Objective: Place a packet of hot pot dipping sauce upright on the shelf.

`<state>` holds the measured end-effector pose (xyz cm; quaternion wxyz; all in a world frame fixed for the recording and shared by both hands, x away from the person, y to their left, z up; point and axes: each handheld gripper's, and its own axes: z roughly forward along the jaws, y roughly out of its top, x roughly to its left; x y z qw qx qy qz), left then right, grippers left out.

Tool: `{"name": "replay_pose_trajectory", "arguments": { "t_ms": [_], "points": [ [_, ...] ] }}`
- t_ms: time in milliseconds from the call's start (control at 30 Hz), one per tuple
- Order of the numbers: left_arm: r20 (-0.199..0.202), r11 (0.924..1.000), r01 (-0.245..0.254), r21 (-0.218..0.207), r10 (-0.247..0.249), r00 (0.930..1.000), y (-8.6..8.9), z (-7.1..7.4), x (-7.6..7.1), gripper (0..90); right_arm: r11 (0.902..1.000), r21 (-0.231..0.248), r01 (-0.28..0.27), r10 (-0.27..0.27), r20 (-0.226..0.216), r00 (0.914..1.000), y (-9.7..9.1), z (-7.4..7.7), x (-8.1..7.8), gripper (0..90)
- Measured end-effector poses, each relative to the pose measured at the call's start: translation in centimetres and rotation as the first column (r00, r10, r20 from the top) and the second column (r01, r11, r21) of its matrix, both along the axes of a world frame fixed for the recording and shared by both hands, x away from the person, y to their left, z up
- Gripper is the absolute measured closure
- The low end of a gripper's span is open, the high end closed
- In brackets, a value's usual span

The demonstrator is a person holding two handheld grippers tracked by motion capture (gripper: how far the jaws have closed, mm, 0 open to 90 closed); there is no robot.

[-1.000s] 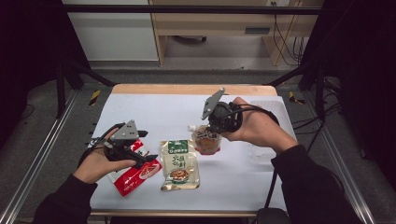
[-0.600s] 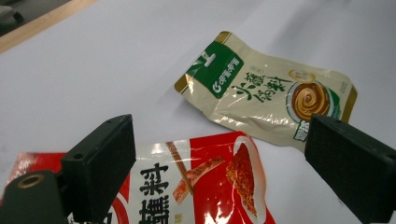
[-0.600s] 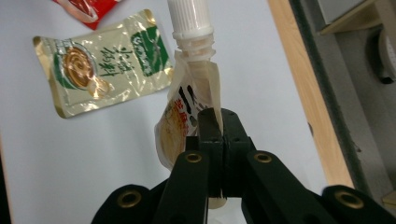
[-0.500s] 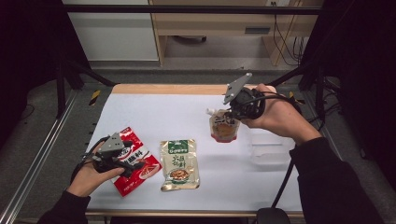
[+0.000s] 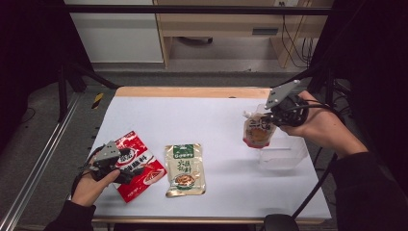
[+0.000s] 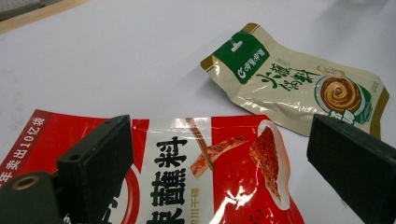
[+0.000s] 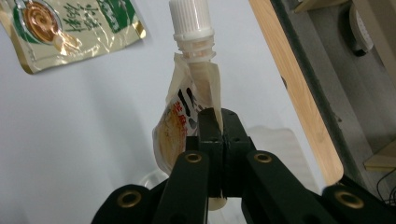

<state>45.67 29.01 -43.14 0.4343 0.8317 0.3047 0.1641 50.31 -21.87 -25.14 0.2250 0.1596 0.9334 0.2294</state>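
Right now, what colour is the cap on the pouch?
White; the cap shows best in the right gripper view.

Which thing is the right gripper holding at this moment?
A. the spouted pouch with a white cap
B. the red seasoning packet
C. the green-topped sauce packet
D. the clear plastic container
A: in the right gripper view the right gripper is shut on the edge of the spouted pouch, which hangs lifted over the clear plastic container.

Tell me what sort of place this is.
Probably a lab recording bench, not a kitchen: a white table framed by metal rails, cables trailing behind, and black curtains at the sides.
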Motion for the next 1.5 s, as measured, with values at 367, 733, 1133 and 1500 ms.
{"name": "replay_pose_trajectory", "arguments": {
  "t_ms": [367, 733, 1133, 1500],
  "points": [
    [-0.004, 0.9998, -0.017, -0.014, 0.016, 0.9999, 0.5, -0.4, 0.1, 7.1, 0.9982, 0.027, 0.053, -0.053, -0.012, 0.9985, -4.1, -0.9, -1.3, 89.5],
    [-0.025, 0.9999, -0.012, -0.009, 0.012, 0.9996, 0.5, -0.9, 0.2, 7.1, 0.9947, 0.045, 0.092, -0.091, -0.032, 0.9953, -6.7, -2.1, -2.0, 89.4],
    [-0.029, 1.0, -0.008, -0.002, 0.008, 0.9995, 0.4, -1.0, 0.2, 7.2, 0.9922, 0.072, 0.102, -0.098, -0.053, 0.9937, -7.8, -3.1, -2.6, 89.4],
    [-0.033, 1.0, -0.002, 0.004, 0.002, 0.9994, 0.3, -1.1, 0.2, 7.1, 0.9924, 0.077, 0.096, -0.088, -0.097, 0.9914, -7.4, -5.7, -2.1, 89.3]
  ]
}}
